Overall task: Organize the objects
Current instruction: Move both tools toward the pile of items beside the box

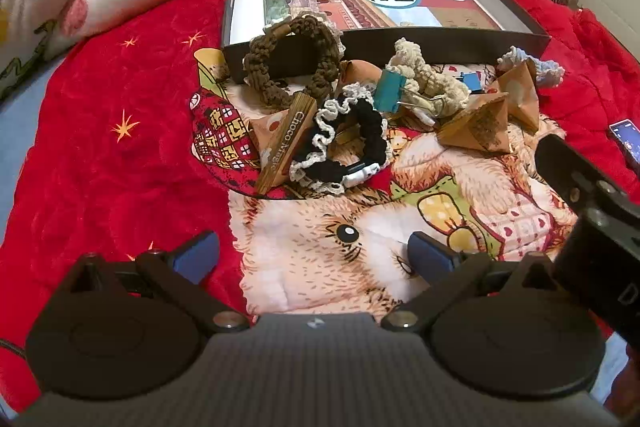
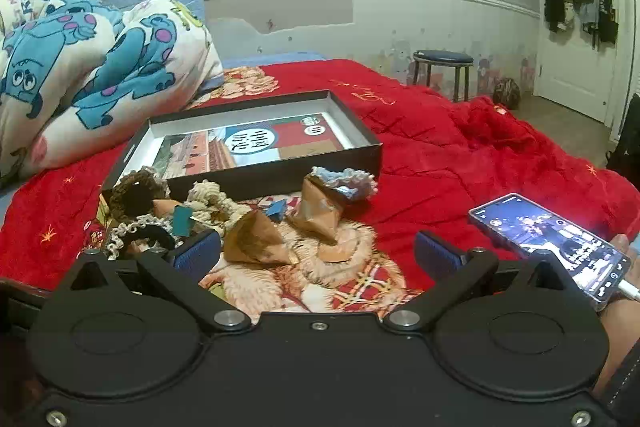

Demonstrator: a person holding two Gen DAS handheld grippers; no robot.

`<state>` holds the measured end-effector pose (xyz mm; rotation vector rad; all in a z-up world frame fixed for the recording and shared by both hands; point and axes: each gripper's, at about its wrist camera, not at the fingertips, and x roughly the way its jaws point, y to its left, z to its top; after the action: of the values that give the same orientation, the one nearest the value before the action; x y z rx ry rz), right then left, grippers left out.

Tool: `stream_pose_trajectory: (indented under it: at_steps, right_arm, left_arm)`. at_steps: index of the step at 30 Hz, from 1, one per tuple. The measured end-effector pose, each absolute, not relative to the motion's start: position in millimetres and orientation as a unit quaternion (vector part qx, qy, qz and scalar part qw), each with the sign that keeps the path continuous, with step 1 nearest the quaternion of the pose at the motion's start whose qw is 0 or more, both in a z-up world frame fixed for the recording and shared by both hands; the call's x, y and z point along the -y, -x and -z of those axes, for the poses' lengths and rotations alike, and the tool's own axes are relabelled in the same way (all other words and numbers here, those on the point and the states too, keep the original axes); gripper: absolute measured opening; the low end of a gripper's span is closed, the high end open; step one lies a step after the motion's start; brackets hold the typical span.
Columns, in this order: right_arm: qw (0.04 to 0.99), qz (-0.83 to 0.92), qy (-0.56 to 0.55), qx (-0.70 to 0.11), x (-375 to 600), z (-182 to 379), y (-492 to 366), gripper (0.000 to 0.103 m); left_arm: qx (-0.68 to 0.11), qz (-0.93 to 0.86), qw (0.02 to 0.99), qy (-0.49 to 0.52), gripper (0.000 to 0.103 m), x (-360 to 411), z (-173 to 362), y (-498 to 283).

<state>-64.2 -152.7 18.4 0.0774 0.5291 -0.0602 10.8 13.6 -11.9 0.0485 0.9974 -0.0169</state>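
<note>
On the bed lie 4 crocheted scrunchies: 1 brown [image 1: 290, 61], 1 black with white trim [image 1: 344, 143], 1 cream [image 1: 428, 79] and 1 pale blue [image 1: 536, 65]. There are 2 blue binder clips, 1 large [image 1: 387, 91] and 1 small [image 1: 472, 81]. 1 wooden-look snack box [image 1: 286, 143] lies by them. 1 open box [image 1: 420, 45] holds 1 printed booklet [image 1: 376, 1]. At least 3 folded brown paper packets [image 1: 480, 125] sit around, and 1 phone [image 2: 552, 243].
</note>
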Motion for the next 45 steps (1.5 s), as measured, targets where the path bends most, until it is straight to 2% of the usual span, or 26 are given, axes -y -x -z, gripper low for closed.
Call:
stream_pose_trajectory:
  at_steps: [10,15,29,39,41,45]
  right_arm:
    - [0.967,0.025,-0.03,-0.254,139.7,-23.9,64.5,0.103]
    - [0.979,0.04,-0.048,-0.196,141.7,-19.4,76.3,0.103]
    - [0.969,0.057,-0.071,-0.231,154.6,-18.5,71.5,0.103]
    - [0.961,0.045,-0.114,-0.249,167.6,-14.3,68.2,0.103]
    - [0.959,0.044,-0.127,-0.25,171.5,-13.0,66.8,0.103]
    - [0.957,0.038,-0.131,-0.255,175.1,-12.9,61.4,0.103]
  left_arm:
    - [-0.437,0.032,0.898,-0.048,0.103,-11.0,13.7,-5.4]
    - [-0.43,0.056,0.9,-0.044,0.103,-11.3,16.1,-5.1]
    - [-0.424,0.066,0.903,-0.009,0.103,-17.4,8.4,-5.1]
    - [-0.347,0.14,0.927,-0.021,0.088,-2.9,-3.0,9.8]
    - [-0.336,0.144,0.93,-0.025,0.079,0.2,-3.3,10.5]
    - [-0.331,0.119,0.935,-0.045,0.075,3.2,3.5,7.6]
